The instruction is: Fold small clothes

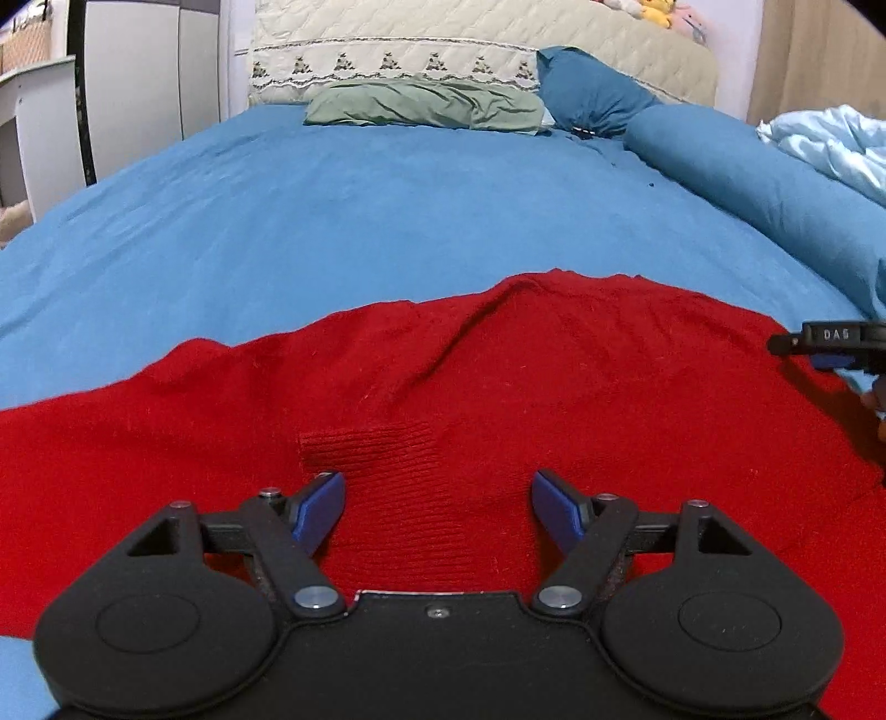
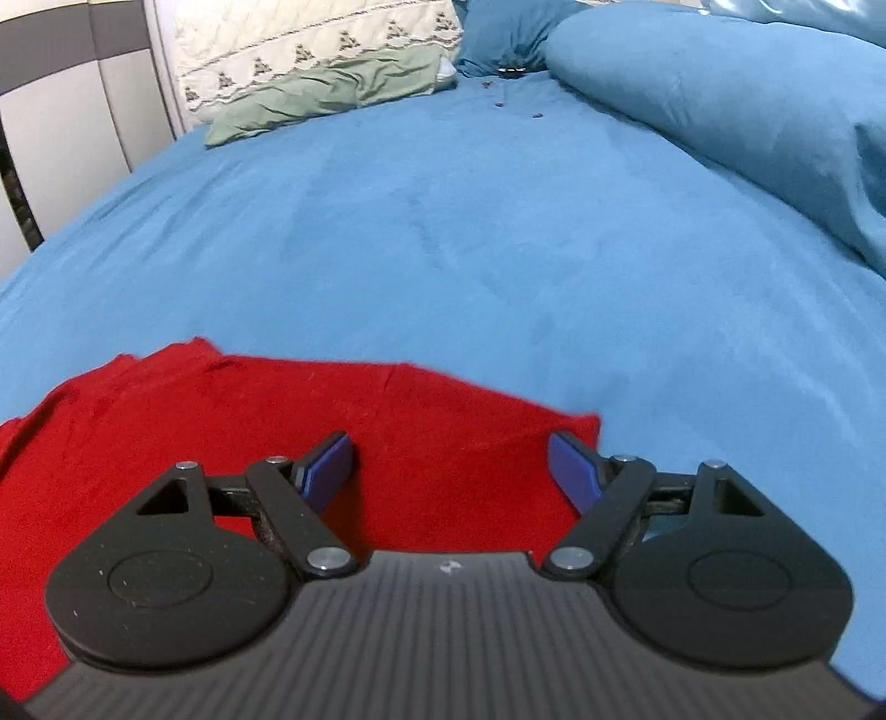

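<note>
A red knitted garment (image 1: 498,376) lies spread flat on the blue bed sheet (image 1: 343,221), at the near side of the bed. Its far edge runs in a wavy line across the sheet, with a raised fold in the middle and a ribbed patch (image 1: 365,443) closer in. In the right wrist view its right corner (image 2: 581,423) ends just beside the right finger of the tongs there, and bare sheet lies beyond it.

The left tongs (image 1: 437,501) stand wide over the ribbed part of the garment, nothing between the blue pads (image 1: 321,512). The right tongs (image 2: 449,468) are also spread wide, above the garment's right edge and holding nothing. In the left wrist view a part of the right tongs pokes in from the right border, over the garment's right side.

Past the garment a broad stretch of blue sheet is open up to the pillows. A green pillow (image 1: 426,102) and a dark blue pillow (image 1: 592,88) lie against the quilted cream headboard (image 1: 470,50). A long blue bolster (image 1: 764,183) runs down the right side, with a pale blue blanket (image 1: 830,144) behind it. Grey and white cabinet doors (image 1: 144,72) stand left of the bed.

The near part of the garment is hidden under the tongs' black bodies, so its full shape cannot be made out. A few small dark specks (image 2: 518,105) on the sheet near the pillows are too small to tell. The right wrist view is slightly blurred.
</note>
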Action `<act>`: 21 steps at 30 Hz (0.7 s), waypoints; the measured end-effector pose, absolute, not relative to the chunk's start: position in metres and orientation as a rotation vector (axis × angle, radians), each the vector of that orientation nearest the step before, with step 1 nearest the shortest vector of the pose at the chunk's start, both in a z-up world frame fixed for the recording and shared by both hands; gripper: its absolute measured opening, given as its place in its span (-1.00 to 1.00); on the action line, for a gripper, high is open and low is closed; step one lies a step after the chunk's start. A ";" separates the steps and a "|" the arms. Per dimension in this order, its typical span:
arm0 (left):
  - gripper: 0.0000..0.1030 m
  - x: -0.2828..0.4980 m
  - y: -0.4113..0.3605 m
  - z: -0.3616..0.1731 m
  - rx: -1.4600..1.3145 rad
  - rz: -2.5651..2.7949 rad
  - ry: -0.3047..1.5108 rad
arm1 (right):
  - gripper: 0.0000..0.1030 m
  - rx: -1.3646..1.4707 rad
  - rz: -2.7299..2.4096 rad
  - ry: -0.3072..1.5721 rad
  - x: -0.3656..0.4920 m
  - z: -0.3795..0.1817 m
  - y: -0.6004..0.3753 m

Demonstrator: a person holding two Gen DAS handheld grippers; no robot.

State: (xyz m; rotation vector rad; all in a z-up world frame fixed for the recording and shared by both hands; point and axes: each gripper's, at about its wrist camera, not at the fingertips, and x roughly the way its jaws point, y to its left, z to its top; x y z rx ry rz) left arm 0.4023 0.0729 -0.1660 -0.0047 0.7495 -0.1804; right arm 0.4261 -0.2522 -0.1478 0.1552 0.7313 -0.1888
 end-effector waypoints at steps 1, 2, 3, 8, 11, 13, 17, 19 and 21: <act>0.53 0.402 0.072 -0.165 -0.005 -0.179 0.749 | 0.80 0.146 -0.186 0.735 0.427 -0.146 -0.252; 0.53 0.400 0.072 -0.162 -0.012 -0.175 0.746 | 0.81 0.137 -0.182 0.737 0.425 -0.143 -0.251; 0.53 0.397 0.074 -0.156 -0.025 -0.173 0.731 | 0.83 0.131 -0.175 0.729 0.423 -0.139 -0.248; 0.54 0.367 0.083 -0.106 -0.015 -0.140 0.673 | 0.86 0.106 -0.109 0.658 0.370 -0.098 -0.216; 0.59 0.347 0.105 -0.070 -0.063 -0.104 0.645 | 0.91 0.092 -0.095 0.669 0.339 -0.066 -0.192; 0.86 0.336 0.126 -0.050 -0.093 -0.057 0.626 | 1.00 0.083 -0.073 0.675 0.321 -0.046 -0.174; 1.00 0.322 0.181 -0.032 -0.176 0.051 0.577 | 1.00 0.071 0.009 0.666 0.300 -0.021 -0.133; 1.00 0.319 0.215 -0.037 -0.254 0.136 0.586 | 1.00 0.078 0.050 0.672 0.293 -0.020 -0.116; 1.00 0.315 0.247 -0.044 -0.347 0.187 0.581 | 1.00 0.080 0.066 0.691 0.292 -0.025 -0.096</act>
